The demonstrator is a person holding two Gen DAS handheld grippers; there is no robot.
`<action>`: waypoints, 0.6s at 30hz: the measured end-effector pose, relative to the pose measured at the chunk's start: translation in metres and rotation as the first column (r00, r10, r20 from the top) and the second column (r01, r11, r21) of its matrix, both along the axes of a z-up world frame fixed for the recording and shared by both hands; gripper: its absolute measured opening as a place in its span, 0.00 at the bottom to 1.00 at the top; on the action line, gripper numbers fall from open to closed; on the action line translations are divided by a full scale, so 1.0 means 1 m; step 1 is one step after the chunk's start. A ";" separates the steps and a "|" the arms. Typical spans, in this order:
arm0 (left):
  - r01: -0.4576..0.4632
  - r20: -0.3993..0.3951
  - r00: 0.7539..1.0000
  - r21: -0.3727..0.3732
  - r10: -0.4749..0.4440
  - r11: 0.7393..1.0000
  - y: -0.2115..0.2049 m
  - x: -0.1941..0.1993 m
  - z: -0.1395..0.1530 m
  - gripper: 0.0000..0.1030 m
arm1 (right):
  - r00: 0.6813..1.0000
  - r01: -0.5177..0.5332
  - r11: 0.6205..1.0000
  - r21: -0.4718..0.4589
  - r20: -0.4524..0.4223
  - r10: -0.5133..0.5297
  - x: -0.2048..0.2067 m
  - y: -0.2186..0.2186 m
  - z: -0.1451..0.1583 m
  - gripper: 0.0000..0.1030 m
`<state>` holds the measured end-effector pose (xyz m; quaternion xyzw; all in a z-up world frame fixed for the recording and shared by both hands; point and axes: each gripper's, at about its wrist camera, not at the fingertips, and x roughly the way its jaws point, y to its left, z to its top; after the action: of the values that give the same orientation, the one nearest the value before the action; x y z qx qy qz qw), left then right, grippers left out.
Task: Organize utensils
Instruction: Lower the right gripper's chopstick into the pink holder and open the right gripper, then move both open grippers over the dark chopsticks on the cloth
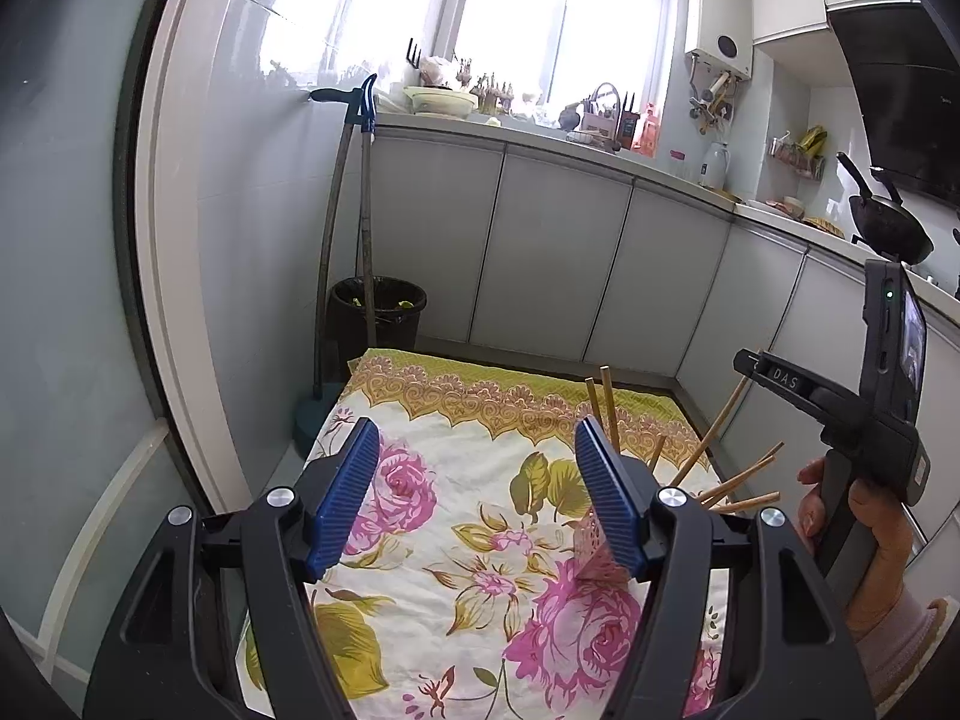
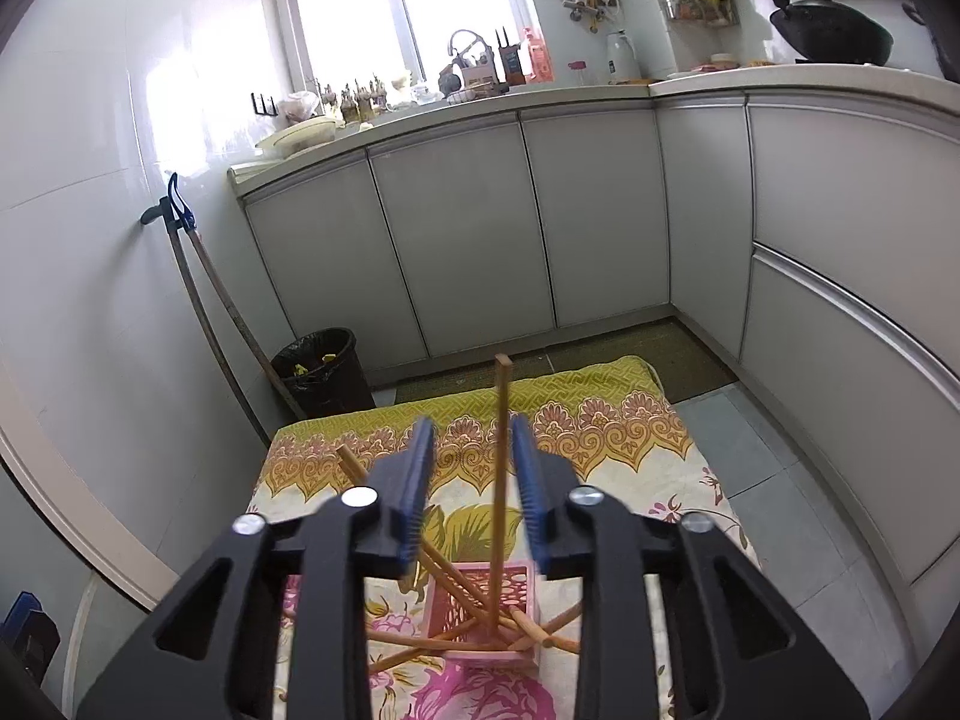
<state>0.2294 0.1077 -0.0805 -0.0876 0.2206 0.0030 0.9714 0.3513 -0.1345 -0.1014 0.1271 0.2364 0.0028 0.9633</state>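
A pink perforated holder (image 2: 480, 612) stands on the floral cloth (image 2: 600, 438) with several wooden chopsticks (image 2: 501, 480) leaning in it at different angles. My right gripper (image 2: 471, 468) is open above the holder, one upright chopstick standing between its jaws, not pinched. In the left wrist view the holder (image 1: 591, 552) is partly hidden behind my right finger, chopsticks (image 1: 714, 438) fanning out to the right. My left gripper (image 1: 477, 474) is open and empty above the cloth (image 1: 456, 516). The right gripper's body (image 1: 864, 408) is held by a hand at the right.
Grey kitchen cabinets (image 2: 468, 228) run along the back and right. A black bin (image 2: 321, 369) and broom handles (image 2: 204, 294) stand at the back left wall. A wok (image 2: 834, 30) sits on the counter. Tiled floor (image 2: 780, 480) lies right of the cloth.
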 end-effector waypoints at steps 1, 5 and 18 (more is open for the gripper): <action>0.004 -0.002 1.000 0.000 -0.004 1.000 -0.001 0.000 0.000 0.63 | 1.000 -0.001 1.000 0.011 0.013 0.001 -0.006 -0.002 0.004 0.51; 0.026 -0.010 1.000 0.009 -0.026 1.000 -0.005 -0.004 -0.001 0.66 | 0.997 0.019 1.000 0.025 0.069 -0.021 -0.042 -0.013 0.021 0.76; 0.306 -0.224 0.930 0.038 -0.290 0.951 -0.062 -0.013 -0.040 0.90 | 0.961 0.185 0.979 0.086 -0.221 -0.163 -0.199 -0.079 -0.055 0.91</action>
<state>0.2167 0.0458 -0.1208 -0.0170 0.3352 -0.1270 0.9334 0.1520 -0.2134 -0.1559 0.1978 0.3258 -0.0832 0.9208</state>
